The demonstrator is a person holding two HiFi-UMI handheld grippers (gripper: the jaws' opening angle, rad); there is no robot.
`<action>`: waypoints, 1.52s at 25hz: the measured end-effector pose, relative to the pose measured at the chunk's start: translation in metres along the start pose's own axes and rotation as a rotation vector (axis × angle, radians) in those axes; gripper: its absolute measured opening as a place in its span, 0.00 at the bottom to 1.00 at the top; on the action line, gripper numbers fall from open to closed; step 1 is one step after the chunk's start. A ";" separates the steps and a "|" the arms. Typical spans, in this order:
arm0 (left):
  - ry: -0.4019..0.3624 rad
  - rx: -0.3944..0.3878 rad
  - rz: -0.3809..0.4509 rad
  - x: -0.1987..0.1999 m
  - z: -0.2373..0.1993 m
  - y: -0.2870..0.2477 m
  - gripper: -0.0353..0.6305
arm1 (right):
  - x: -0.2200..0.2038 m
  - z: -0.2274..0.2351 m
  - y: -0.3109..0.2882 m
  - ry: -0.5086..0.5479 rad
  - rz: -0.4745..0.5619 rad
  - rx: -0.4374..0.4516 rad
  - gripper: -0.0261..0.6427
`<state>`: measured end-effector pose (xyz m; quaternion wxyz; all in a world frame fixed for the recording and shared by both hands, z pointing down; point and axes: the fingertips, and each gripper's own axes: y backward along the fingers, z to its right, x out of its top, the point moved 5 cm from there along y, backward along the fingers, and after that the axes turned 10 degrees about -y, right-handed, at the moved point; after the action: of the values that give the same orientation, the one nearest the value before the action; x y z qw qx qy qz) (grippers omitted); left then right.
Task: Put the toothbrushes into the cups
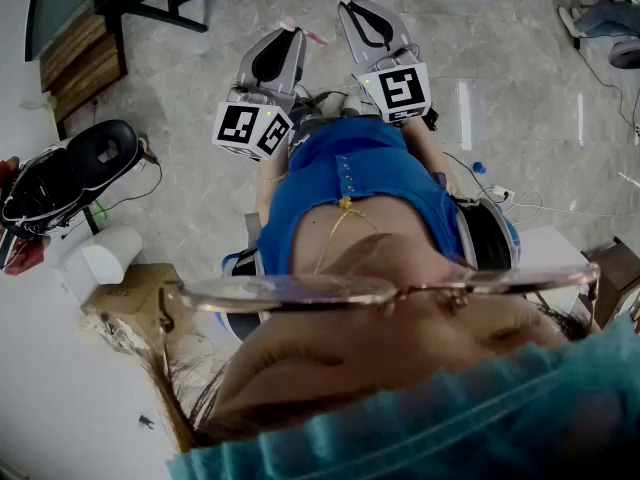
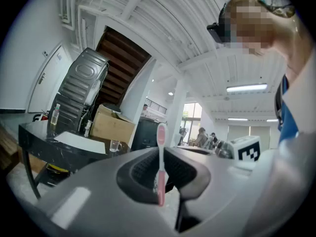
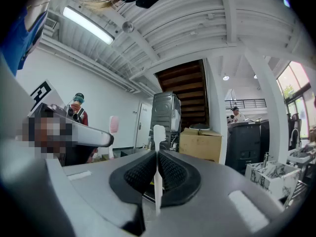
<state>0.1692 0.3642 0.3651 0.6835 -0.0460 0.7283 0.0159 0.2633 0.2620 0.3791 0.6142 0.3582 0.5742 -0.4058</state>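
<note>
Grip confirmed on both sides. My left claw (image 1: pixel 285 38) is clamped on the pink brush (image 2: pixel 160 152); my right claw (image 1: pixel 355 13) is clamped on the white brush (image 3: pixel 158 154). Both claws point level, away from my body, side by side. Each brush stands upright across its jaws, head up, with the handle end hanging below the pads. One glass cup (image 2: pixel 114 146) shows on the dark table (image 2: pixel 49 139), ahead and left of the left claw and well apart from it. No cup can be made out from the right claw. Judgement: the left claw is nearer that cup. The brush's long axis matches the cup's upright mouth, so the move calls for an approach above the rim, then lowering handle first.
</note>
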 end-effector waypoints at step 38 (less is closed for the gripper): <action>0.004 -0.237 0.015 0.020 -0.268 -0.173 0.09 | 0.022 0.053 -0.277 -0.049 0.085 -0.167 0.06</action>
<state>-0.0828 0.1684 0.3697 0.6719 -0.1209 0.7229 0.1069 0.0341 0.0971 0.3684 0.6724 0.3198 0.5753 -0.3387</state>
